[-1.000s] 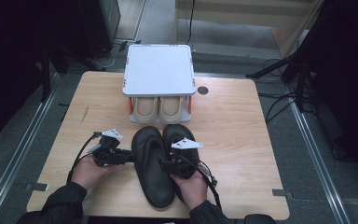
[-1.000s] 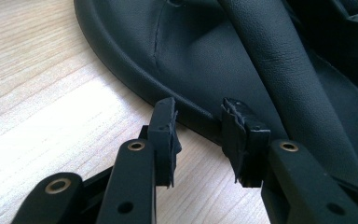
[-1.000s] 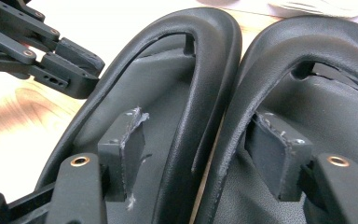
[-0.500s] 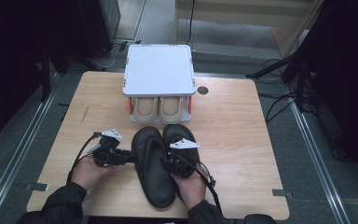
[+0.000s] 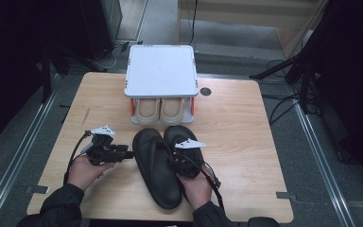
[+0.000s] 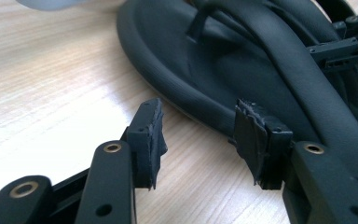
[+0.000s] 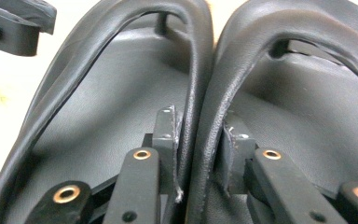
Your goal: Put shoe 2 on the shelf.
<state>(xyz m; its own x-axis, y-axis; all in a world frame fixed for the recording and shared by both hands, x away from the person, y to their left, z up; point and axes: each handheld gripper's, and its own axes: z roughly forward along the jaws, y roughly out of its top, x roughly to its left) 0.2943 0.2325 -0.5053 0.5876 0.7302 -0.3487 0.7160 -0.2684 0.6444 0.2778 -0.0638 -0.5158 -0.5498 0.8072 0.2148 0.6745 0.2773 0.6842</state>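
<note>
Pinching now: the right gripper [image 5: 178, 163] has its jaws pressed together on the inner straps of both black flip-flops [image 5: 158, 165], one strap from each, squeezed side by side as seen in the right gripper view.
Left gripper: the left gripper [image 5: 123, 154] sits just beside the left flip-flop's outer edge, jaws apart and holding nothing; in the left gripper view one pad [image 6: 256, 135] is close against the sole's rim, the other over bare wood.
Flip-flops: they lie side by side on the wooden table [image 5: 236, 127], near its front edge, toes toward the rack.
Rack: a white-topped shoe rack [image 5: 161, 71] stands at the back centre, with a beige pair [image 5: 159, 109] tucked on its lower level.
Risk, slipping: the straps look smooth and rounded, so one could slide out of the pinch if lifted, leaving one sandal behind.
Risk, swinging: held by straps alone, the soles would probably hang and swing, and might knock the rack's front.
Risk, left side: the open jaws could nudge the left sole sideways.
Count: two grippers, two black flip-flops, two beige shoes, one rack, one table.
</note>
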